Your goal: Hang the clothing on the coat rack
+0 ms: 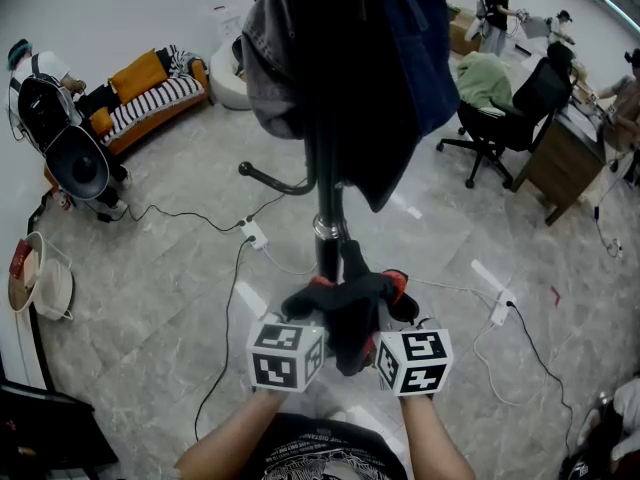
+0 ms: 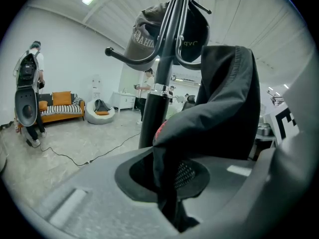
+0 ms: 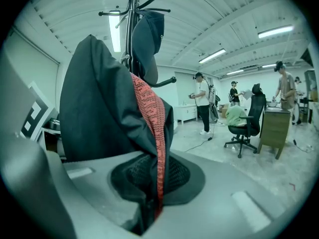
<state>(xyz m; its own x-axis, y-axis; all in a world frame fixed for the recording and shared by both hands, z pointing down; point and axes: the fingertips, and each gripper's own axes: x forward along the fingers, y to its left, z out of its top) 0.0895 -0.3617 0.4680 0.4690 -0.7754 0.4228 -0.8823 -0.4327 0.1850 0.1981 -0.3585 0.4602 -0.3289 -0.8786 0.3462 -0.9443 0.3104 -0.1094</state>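
A black garment with a red band (image 1: 350, 303) hangs between my two grippers, right in front of the coat rack's pole (image 1: 328, 238). My left gripper (image 1: 318, 313) is shut on its left part, and the fabric rises from the jaws in the left gripper view (image 2: 214, 118). My right gripper (image 1: 388, 308) is shut on its right part, where the red band (image 3: 152, 118) runs down into the jaws. On the rack above hang a grey cap (image 1: 270, 68) and dark clothing (image 1: 370, 68). A bare hook (image 1: 275, 180) sticks out to the left.
Cables and power strips (image 1: 253, 233) lie on the floor around the rack's base. An orange striped sofa (image 1: 150, 93) and a person with a backpack (image 1: 40, 98) are at the left. An office chair (image 1: 510, 118), a desk (image 1: 565, 158) and several people are at the right.
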